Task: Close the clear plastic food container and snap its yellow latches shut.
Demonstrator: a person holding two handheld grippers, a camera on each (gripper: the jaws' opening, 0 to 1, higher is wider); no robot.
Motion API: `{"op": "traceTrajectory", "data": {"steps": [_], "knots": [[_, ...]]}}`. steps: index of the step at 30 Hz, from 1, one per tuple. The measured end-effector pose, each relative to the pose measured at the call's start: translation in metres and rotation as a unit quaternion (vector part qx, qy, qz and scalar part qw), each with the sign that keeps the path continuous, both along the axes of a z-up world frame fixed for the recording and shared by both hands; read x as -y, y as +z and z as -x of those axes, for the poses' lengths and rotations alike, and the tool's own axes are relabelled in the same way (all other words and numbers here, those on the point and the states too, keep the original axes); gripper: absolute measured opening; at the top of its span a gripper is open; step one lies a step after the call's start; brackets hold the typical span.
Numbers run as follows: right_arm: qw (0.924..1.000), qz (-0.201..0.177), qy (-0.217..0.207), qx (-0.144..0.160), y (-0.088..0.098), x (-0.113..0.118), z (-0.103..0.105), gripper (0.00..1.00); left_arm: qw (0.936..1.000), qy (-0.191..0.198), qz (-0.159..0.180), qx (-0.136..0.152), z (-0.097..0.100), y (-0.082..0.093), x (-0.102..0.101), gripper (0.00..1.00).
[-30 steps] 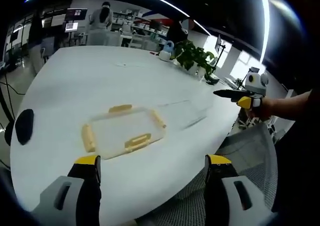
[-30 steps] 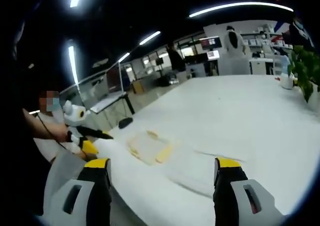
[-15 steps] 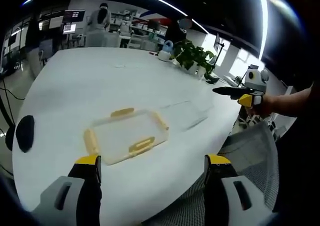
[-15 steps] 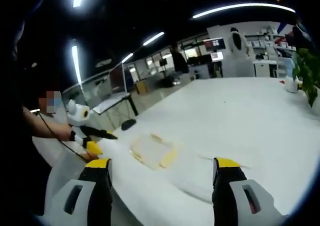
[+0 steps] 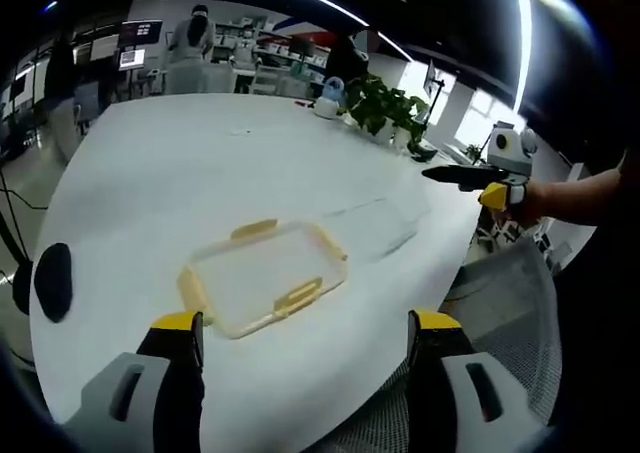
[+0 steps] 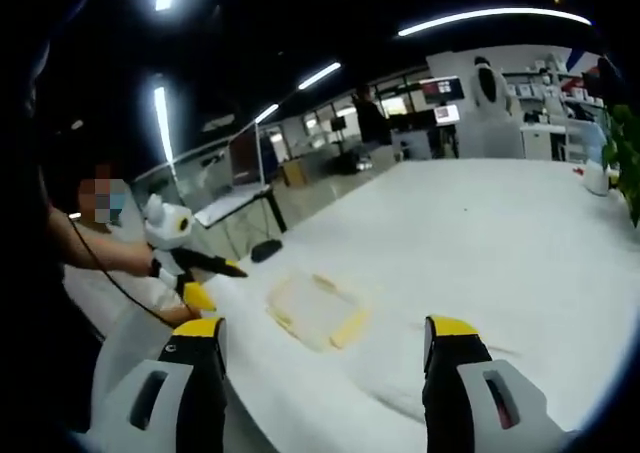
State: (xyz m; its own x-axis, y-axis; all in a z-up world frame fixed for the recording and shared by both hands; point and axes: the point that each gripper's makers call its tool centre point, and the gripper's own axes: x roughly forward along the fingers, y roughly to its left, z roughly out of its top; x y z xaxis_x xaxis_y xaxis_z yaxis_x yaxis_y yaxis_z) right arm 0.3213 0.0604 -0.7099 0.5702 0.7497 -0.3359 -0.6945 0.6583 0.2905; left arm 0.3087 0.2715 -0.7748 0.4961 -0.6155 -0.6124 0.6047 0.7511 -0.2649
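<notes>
Clear container lid (image 5: 264, 278) w/ yellow latches (image 5: 299, 296) lies flat on white table (image 5: 150, 163), near the table's front edge. Its long axis runs lower-left to upper-right in left gripper view. Clear base (image 5: 372, 228) sits just beside lid's far-right end, apart from it. Left gripper (image 5: 300, 333): jaws spread, empty, above table edge, short of lid. Right gripper (image 6: 325, 338): jaws spread, empty, well apart from lid. Potted plant (image 5: 385, 108) at far side.
</notes>
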Motion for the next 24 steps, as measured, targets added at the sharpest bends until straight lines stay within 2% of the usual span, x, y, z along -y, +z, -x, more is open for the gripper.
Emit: {"op": "traceTrajectory", "data": {"steps": [14, 24], "knots": [[0.9999, 0.008, 0.014, 0.0, -0.002, -0.009, -0.007, 0.81, 0.9988, -0.039, -0.03, -0.005, -0.007, -0.008, -0.008, 0.83], [0.9997, 0.01, 0.024, 0.0, -0.004, -0.016, -0.012, 0.8, 0.9977, -0.056, -0.038, -0.007, -0.015, -0.008, -0.012, 0.83]]}}
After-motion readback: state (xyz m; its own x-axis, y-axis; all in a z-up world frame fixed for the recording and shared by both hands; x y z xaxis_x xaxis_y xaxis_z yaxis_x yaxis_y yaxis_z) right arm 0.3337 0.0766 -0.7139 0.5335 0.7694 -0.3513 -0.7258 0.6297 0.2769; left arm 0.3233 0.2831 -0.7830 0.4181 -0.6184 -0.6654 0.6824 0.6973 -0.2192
